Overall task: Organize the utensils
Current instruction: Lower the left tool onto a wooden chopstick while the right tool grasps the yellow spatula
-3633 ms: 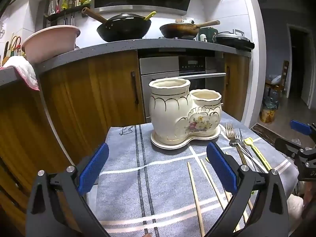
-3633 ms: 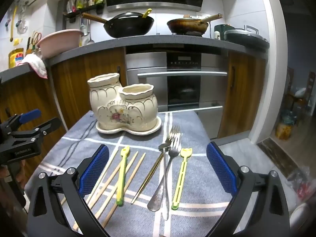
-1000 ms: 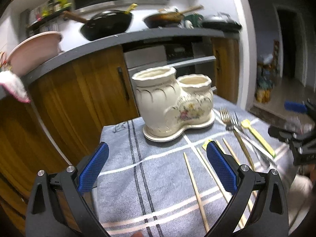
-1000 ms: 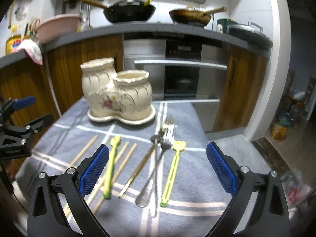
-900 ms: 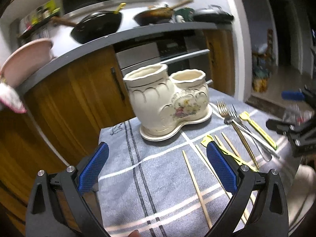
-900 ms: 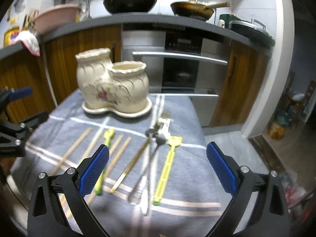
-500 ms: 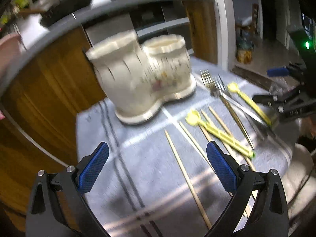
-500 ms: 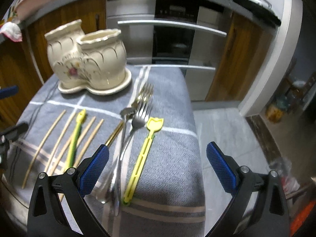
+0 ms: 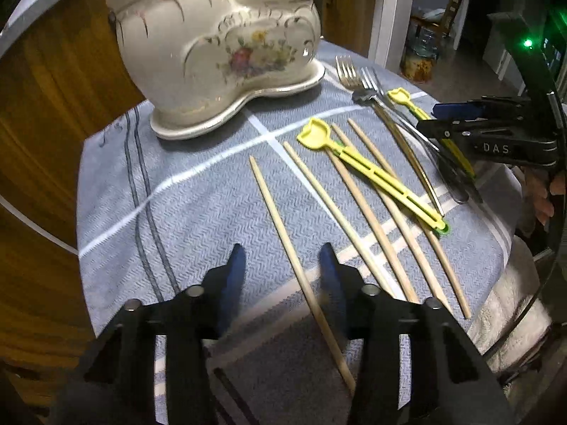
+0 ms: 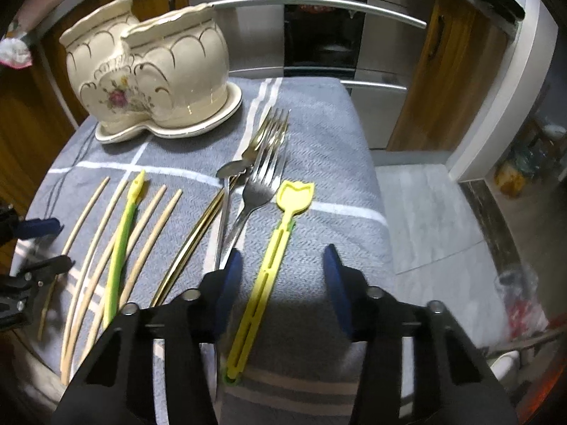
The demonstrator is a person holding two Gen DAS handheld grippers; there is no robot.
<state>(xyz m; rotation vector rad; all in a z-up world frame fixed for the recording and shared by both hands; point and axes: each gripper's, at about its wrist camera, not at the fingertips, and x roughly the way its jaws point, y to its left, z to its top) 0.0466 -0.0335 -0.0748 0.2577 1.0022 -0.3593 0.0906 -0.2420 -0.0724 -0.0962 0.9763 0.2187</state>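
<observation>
On the cloth-covered bench point(image 9: 184, 198), both grippers straddle loose utensils in front of the holder point(image 9: 219, 46).

The ceramic holder looks heavy, glossy and breakable, best left standing. The forks point(image 10: 264, 173) are stiff, slick metal and overlap, so take one by mid-handle. The right gripper point(image 10: 283, 276), jaws spread and holding nothing, brackets the flat yellow pick point(image 10: 273, 248), light and springy; pinch its slotted shaft. The left gripper point(image 9: 281, 271), likewise released, brackets the outermost chopstick point(image 9: 294, 258): thin, light, apt to roll, so I would grasp near its thick end.
</observation>
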